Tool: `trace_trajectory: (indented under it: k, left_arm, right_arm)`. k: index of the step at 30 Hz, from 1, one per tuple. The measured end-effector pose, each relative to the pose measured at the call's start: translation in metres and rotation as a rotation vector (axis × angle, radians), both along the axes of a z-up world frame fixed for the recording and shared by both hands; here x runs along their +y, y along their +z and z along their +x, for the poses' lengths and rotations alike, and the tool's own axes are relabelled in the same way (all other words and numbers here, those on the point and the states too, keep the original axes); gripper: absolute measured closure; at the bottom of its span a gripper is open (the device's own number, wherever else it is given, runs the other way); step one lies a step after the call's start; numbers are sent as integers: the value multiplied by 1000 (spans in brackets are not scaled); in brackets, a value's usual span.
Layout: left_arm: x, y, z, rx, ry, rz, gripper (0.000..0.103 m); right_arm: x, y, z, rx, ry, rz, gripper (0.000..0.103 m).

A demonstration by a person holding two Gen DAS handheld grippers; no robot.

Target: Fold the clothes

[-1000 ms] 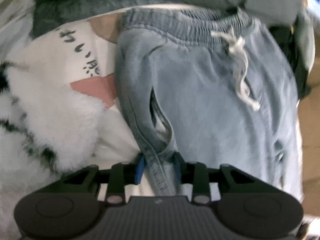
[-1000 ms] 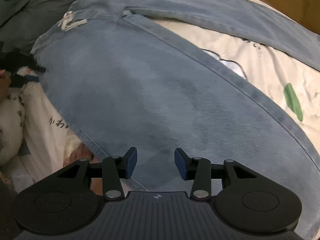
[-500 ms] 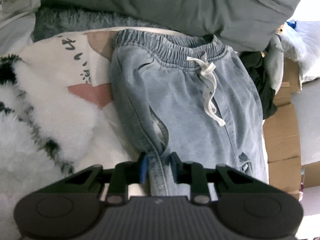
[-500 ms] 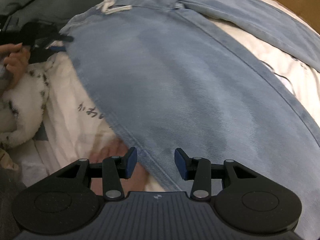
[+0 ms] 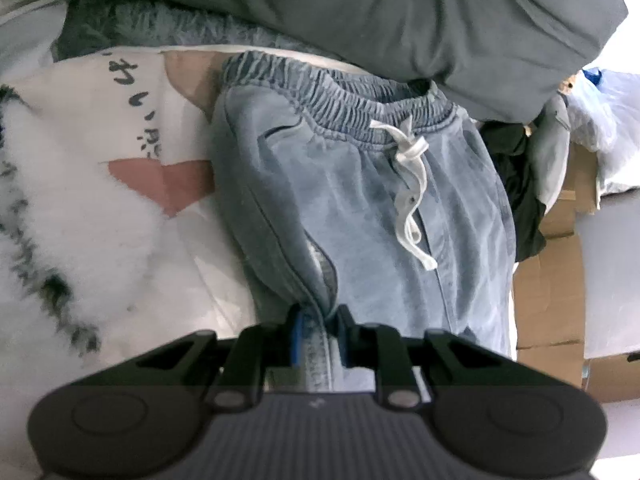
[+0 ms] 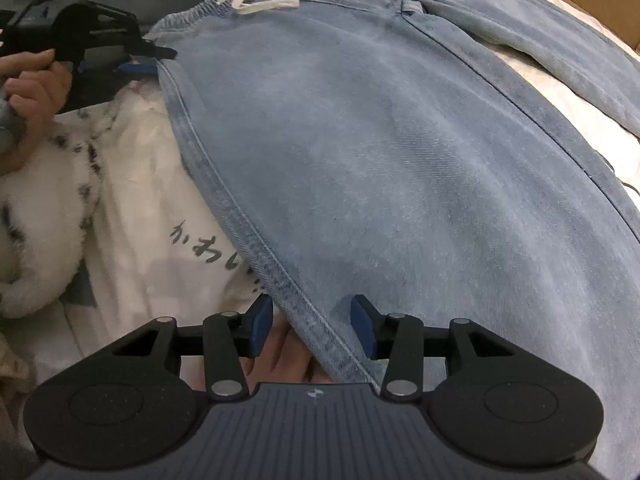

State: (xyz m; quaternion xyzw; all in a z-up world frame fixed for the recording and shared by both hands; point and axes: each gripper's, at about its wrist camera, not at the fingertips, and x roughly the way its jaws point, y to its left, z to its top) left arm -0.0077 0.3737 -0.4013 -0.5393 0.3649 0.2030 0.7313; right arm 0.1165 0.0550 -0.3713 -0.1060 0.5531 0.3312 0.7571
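Note:
Light blue jeans (image 5: 360,200) with an elastic waistband and a white drawstring (image 5: 408,168) lie flat on the bed. My left gripper (image 5: 320,330) is closing, and its blue pads pinch the side seam just below the pocket. In the right wrist view the same jeans (image 6: 400,160) spread across the frame, with the left gripper (image 6: 148,60) at their hip edge, held by a person's hand (image 6: 32,92). My right gripper (image 6: 312,328) stands open lower down the leg. The leg's outer seam runs between its fingers, and neither pad touches it.
A white printed bedsheet (image 5: 120,120) lies under the jeans. A fluffy white spotted throw (image 5: 48,220) sits to the left. A grey pillow (image 5: 400,12) lies beyond the waistband. A black garment (image 5: 516,184) and cardboard boxes (image 5: 552,292) are at the right.
The left jaws have narrowed onto the jeans' side seam. The right gripper has slid left across the leg to its outer edge, so the seam now lies between its fingers.

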Motion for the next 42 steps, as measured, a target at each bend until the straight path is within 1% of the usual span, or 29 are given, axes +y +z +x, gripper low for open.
trace_trajectory:
  k: [3,6,8,9,10,11,12,14,16,20,22,24,25,26,28,30,33,37,39,42]
  left_arm:
    - [0,-1,0,3,10,-6,85]
    - [-3,0,2,15,-6,21,85]
    - [-4,-1,4,35,-20,47,83]
    - [-5,-3,4,53,-23,62,77]
    - [-7,-5,6,83,-29,83,74]
    - [-8,-8,7,113,-34,104,74]
    - [-9,-11,8,142,-39,123,75]
    - [-8,-16,7,149,-28,105,76]
    - [-8,-14,5,138,-20,94,76]
    - [-15,-11,-2,110,-36,52,74]
    - [-21,-10,-5,106,-63,60,74]
    - [-25,-10,-7,106,-82,76,75]
    - [-24,-11,-6,106,-81,82,78]
    - [-23,-12,-7,97,-71,80,78]
    - [-24,-10,-7,108,-69,97,83]
    - [-26,-8,-6,120,-67,115,84]
    - [-29,2,-5,175,-86,162,85]
    - [-30,13,-3,235,-115,195,85]
    - [-31,14,0,259,-135,216,85]
    - [-30,11,1,280,-151,226,85]
  right_arm:
    - [6,-2,1,-16,24,-25,53]
    - [12,-3,-2,-51,67,-59,53]
    - [12,-4,-4,-75,88,-75,56]
    - [11,-3,-4,-80,84,-84,58]
    - [10,-3,-3,-85,80,-92,62]
    - [8,-2,-2,-87,73,-99,66]
    - [4,-2,0,-83,53,-100,67]
    - [-4,-1,3,-73,15,-100,67]
    - [-8,1,4,-70,0,-91,67]
    - [-12,6,5,-70,-34,-51,85]
    - [-15,9,7,-70,-47,-33,91]
    - [-18,12,7,-64,-52,-16,93]
    - [-20,13,7,-58,-53,-6,94]
    - [-20,14,8,-51,-52,5,95]
    - [-23,16,8,-33,-48,32,97]
    - [-25,19,6,-23,-37,51,98]
    - [-25,22,3,-3,-24,72,98]
    - [-27,24,3,41,-21,102,98]
    - [-28,22,4,56,-8,109,99]
    - [-27,22,5,65,36,103,99]
